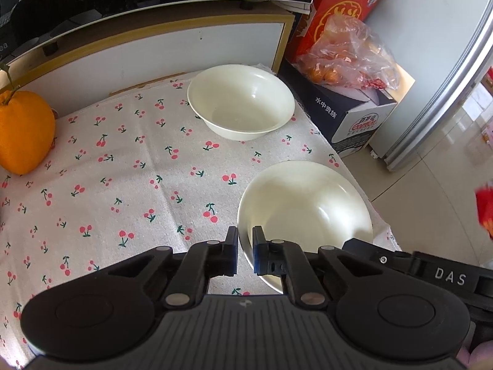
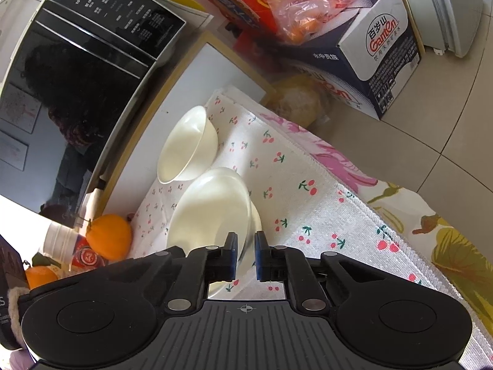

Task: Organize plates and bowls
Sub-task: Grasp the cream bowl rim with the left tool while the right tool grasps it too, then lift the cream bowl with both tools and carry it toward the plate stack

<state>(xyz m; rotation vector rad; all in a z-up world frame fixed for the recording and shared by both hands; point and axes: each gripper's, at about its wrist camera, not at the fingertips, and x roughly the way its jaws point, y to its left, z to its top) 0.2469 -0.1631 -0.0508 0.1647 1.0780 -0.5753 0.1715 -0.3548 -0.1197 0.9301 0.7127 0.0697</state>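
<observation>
- Where the black left gripper is reaching over the table's near right part, its fingers are straddling the near rim of the shallow cream ceramic bowl at a narrow gap — whether the pads are actually pinching the rim is hard to tell.
- That bowl's nearest edge is being hidden behind the gripper body.
- The black right gripper is also sitting narrow, the same bowl's rim lying between its fingers; contact is unclear there too.
- Both bowls are sitting upright, mouths facing up, on the cherry-print white tablecloth.
- The deeper cream ceramic bowl is standing apart, farther back, near the white cabinet front.
- An orange fruit with a stem is lying at the left edge, partly cut off.
</observation>
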